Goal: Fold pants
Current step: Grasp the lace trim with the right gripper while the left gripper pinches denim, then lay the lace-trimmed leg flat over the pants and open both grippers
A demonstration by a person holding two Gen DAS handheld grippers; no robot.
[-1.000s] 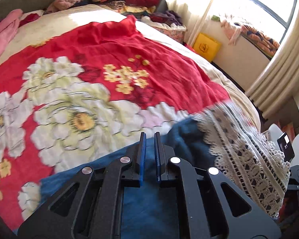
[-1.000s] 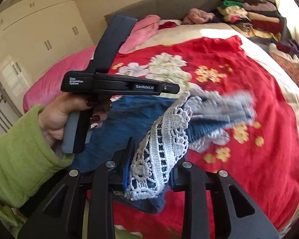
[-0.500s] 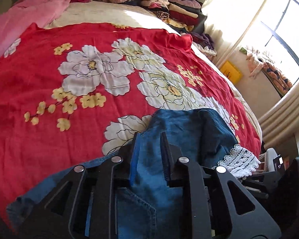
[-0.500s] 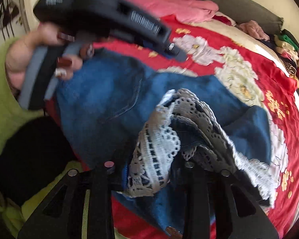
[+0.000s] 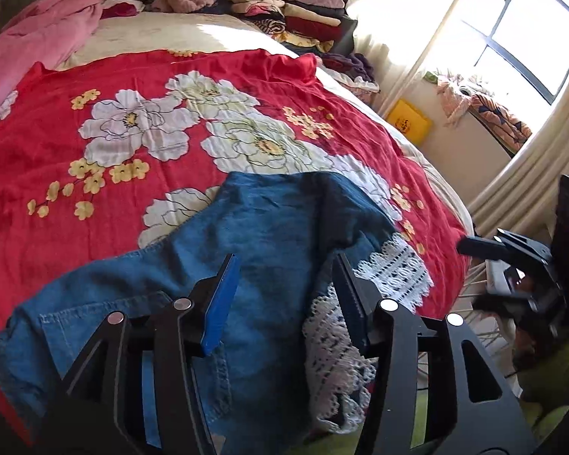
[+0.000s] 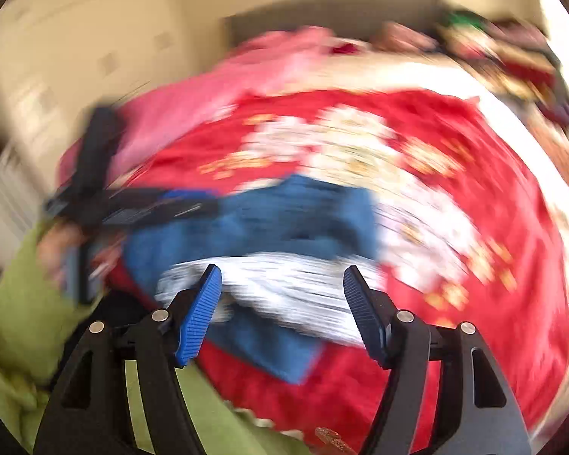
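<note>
Lying folded over on the red floral bedspread (image 5: 95, 159), near its front edge: blue denim pants (image 5: 269, 223), lace hem (image 5: 394, 269) doubled back. Having just been opening, left gripper (image 5: 284, 295) and right gripper (image 6: 280, 311) both spread, pinching nothing. Probably handling soft and floppy, lace snagging; gripping thick denim seams instead.

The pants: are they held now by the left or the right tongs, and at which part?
Neither holds them. Both the left tongs and the right tongs have just been opening, and the pants lie loose on the bed cover.

Right gripper (image 6: 280, 303), jaws just opening, above blurred pants (image 6: 284, 220)
</note>
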